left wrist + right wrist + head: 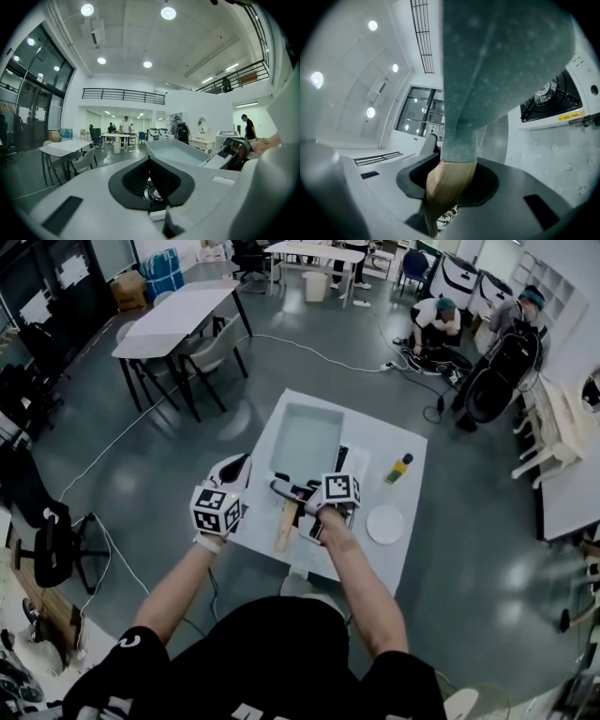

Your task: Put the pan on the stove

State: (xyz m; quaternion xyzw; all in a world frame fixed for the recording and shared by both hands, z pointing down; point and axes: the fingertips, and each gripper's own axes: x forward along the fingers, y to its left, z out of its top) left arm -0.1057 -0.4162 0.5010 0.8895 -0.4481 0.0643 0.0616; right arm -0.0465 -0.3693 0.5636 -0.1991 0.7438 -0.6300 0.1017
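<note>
Table (375, 432): white. The stove sits on it, so the work happens here.
Pan (305, 442): big, square and pale green. It is up in the air, close to the stove but not on it yet. In the right gripper view it tips over the stove, and I see its speckled bottom. I think it is held high so it can go over the burner and not bump it.
Stove (551, 96): white with a black burner. It lies flat on the table and nothing is on the burner, so there is room for the pan.
Right gripper (450, 187): the jaws are closed tight on the handle. It is on the near side of the stove.
Left gripper (152, 185): the jaws look closed with nothing in them. It waits farther from the stove than the pan is, maybe to help if the pan tips.
Handle (284, 526): wood. It points away from the stove, toward the person, so it is easy to grab.
Plate (385, 524): white and round, near the stove, out of the pan's way.
Bottle (398, 468): small and yellow, near the stove, also off to the side.
</note>
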